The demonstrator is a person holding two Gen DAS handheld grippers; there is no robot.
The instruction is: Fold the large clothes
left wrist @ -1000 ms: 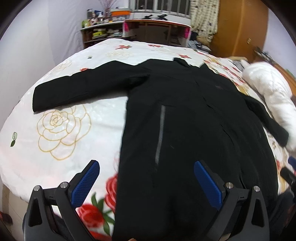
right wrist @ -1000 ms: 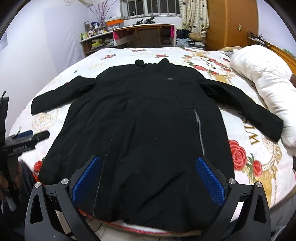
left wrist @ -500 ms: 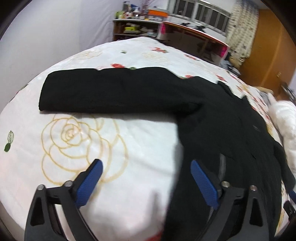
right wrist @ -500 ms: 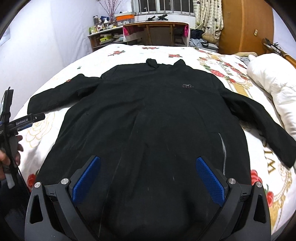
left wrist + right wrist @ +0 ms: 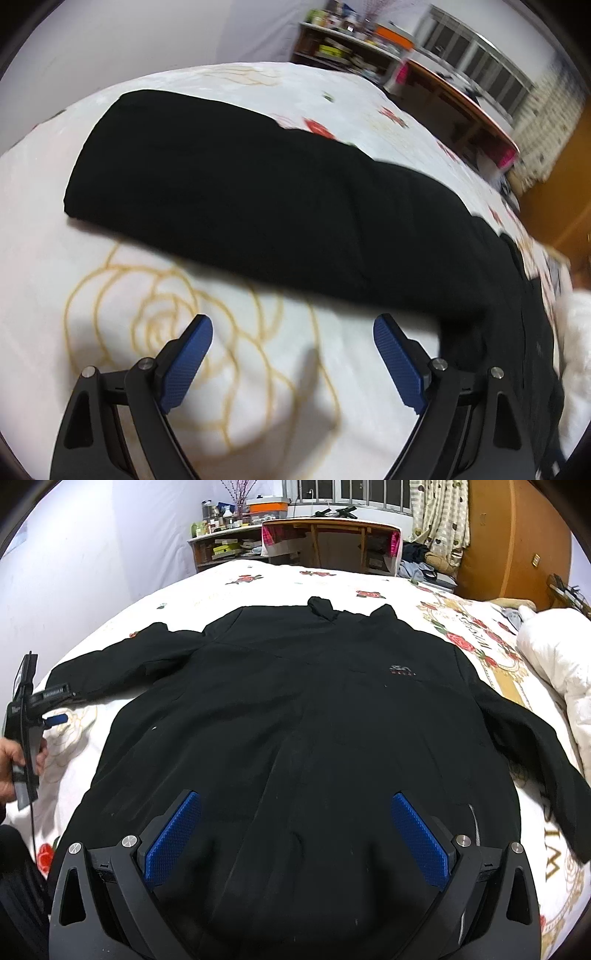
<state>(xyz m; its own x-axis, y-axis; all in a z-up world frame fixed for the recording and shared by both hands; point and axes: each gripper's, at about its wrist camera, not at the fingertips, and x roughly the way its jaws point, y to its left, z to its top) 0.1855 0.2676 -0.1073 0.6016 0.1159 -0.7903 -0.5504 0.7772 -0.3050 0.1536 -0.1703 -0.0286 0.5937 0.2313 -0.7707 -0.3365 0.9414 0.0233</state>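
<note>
A large black coat (image 5: 295,709) lies flat, front up, on the bed, with both sleeves spread out. My right gripper (image 5: 295,834) is open and empty above the coat's lower middle. My left gripper (image 5: 291,354) is open and empty, low over the white bedspread just short of the coat's left sleeve (image 5: 236,192). The sleeve's cuff end (image 5: 92,173) lies at the left. In the right wrist view the left gripper (image 5: 55,719) shows at the far left, near that sleeve (image 5: 122,668), held by a hand.
The bed (image 5: 258,579) has a white cover with roses. A white duvet (image 5: 554,664) is piled at the right. A desk (image 5: 332,542) and shelves (image 5: 225,550) stand behind the bed, with an orange wardrobe (image 5: 517,542) at the back right.
My left gripper has swung left from the coat's hem to the left sleeve and come closer to it. My right gripper has moved forward over the coat's body. Both stayed open.
</note>
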